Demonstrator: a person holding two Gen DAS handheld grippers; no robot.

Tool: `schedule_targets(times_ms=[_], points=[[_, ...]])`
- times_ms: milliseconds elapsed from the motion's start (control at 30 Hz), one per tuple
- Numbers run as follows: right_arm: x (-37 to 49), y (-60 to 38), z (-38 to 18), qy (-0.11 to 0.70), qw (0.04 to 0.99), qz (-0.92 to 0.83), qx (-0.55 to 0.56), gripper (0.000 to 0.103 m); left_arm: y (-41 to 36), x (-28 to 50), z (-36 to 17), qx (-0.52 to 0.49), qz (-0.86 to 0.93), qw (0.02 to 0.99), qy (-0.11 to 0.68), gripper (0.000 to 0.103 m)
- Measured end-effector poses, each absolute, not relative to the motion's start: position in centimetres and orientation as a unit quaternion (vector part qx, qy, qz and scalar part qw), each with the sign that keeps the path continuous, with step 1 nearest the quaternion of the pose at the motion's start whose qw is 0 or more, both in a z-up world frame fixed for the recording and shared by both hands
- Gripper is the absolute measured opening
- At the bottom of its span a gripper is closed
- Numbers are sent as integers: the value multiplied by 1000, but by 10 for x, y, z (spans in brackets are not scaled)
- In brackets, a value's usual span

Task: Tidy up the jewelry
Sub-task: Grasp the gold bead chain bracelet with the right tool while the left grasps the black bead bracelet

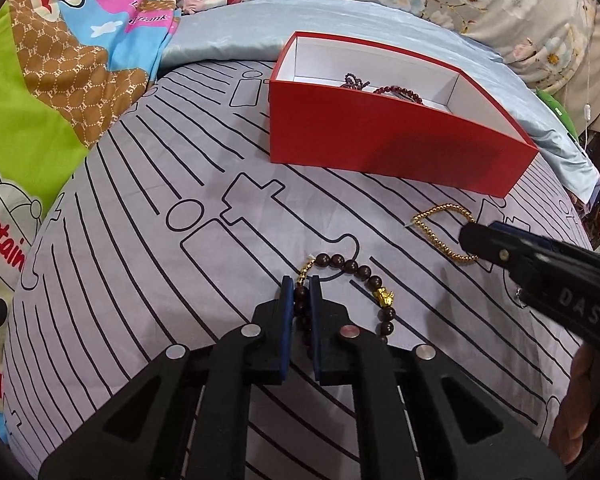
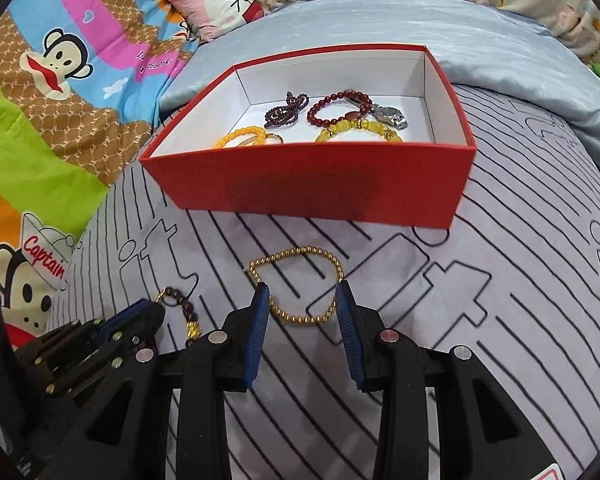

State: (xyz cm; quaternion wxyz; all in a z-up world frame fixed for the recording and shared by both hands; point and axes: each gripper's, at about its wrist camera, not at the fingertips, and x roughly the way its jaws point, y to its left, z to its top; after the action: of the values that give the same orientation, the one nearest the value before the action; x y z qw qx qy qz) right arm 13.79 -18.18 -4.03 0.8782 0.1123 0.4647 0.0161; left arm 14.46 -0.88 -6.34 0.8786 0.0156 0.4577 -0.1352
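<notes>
Beads of the dark bracelet (image 1: 364, 276) sit pinched in our left gripper (image 1: 301, 286); our right gripper (image 2: 302, 294), jaws wide, straddles the gold chain (image 2: 300, 280) near the red box (image 2: 312, 184); we should close low.

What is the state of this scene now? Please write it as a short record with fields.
surface: striped bedsheet
box: red box, open, white inside
in box: several bead bracelets and a watch
outside box: dark bracelet and gold bracelet, both on the sheet
left gripper: shut on dark bracelet
right gripper: open, fingers on either side of gold bracelet, not yet closed
left to do: two bracelets to go into the box
</notes>
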Motion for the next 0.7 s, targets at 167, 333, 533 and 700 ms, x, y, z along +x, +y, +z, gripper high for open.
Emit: schedule_targets(times_ms=[167,333,533,700], points=[[158,-187,-45,465,878,3,116,34,-8,144,-63,18,-137,879,456,8],[165,-185,-52,467,879,5,97,31,-9,144,-63,18,-138,880,454,8],[148,-178,-53,475,876,18,84,9,-9,143,-63,18,-138,880,454,8],[126,-181,-55,479,872,12,105,4,-10,142,-62,20,-136,882,451,8]])
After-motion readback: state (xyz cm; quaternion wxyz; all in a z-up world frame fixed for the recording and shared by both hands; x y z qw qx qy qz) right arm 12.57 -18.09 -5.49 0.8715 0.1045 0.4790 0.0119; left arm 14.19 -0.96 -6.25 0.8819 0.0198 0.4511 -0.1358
